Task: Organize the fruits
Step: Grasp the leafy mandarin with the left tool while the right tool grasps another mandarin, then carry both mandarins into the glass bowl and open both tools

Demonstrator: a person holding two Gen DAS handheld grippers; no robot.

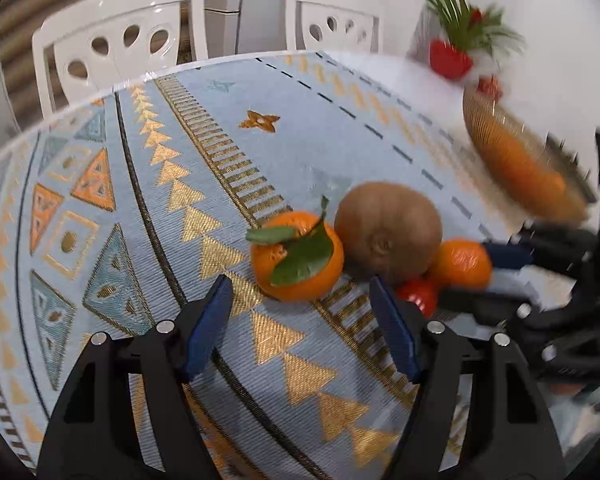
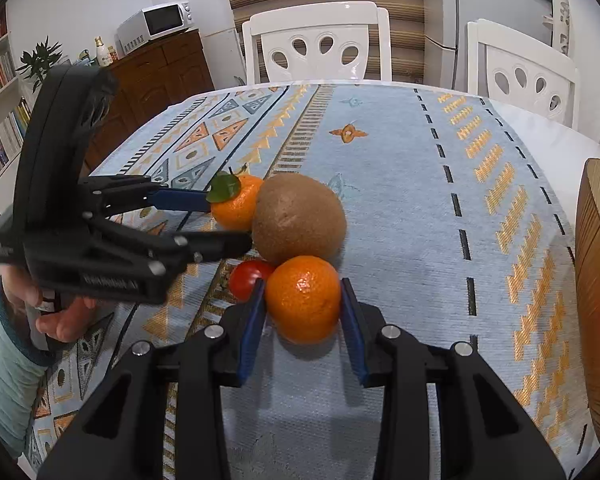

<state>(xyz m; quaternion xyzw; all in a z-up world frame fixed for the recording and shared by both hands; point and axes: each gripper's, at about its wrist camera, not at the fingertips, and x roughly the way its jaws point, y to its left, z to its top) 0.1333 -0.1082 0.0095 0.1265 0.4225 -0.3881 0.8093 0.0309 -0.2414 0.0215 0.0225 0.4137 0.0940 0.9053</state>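
Right claw [image 2: 303, 292] straddles the plain mandarin [image 2: 302, 298], pads touching its sides, apparently gripping it for the wire basket [image 2: 596, 280] at right. Left claw [image 1: 300, 308] gapes empty, just short of the leafy mandarin [image 1: 298, 256]. Worktop [image 2: 400, 184] count: two mandarins, one kiwi [image 2: 299, 218], one cherry tomato [image 2: 248, 278], all clustered touching.

Basket [image 1: 516, 152] motion-blurred, contents unclear; cut by frame edge in right wrist view. Tomato [image 2: 249, 278] half hidden.
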